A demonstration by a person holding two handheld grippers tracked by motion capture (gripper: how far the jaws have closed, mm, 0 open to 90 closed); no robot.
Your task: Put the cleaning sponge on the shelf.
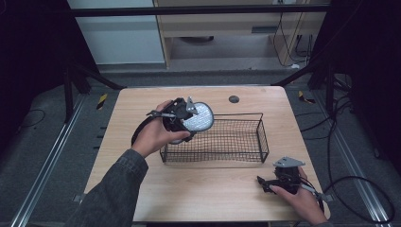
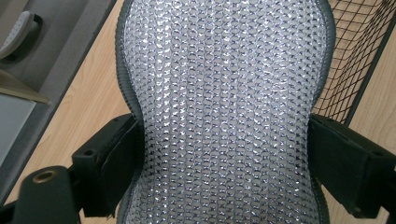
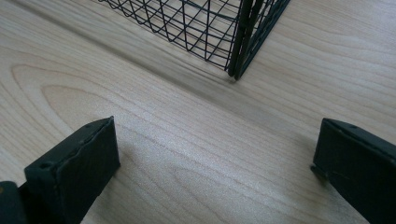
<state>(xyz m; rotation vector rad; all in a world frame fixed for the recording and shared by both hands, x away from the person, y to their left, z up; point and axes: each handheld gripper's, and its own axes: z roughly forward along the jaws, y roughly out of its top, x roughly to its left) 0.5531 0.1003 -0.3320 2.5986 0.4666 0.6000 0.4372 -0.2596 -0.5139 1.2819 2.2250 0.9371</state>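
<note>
Your left claw (image 1: 189,116) grips the silver mesh pad (image 1: 197,117) at its narrow waist, held over the wire basket's (image 1: 246,153) left end. Pad looks light, soft, floppy; keep hold at the waist. Right claw (image 1: 265,183) rests wide open, empty, on the table (image 1: 198,189).

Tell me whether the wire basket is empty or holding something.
Empty: the basket shows bare mesh inside; the silvery pad is clamped in the left gripper above its left end.
</note>
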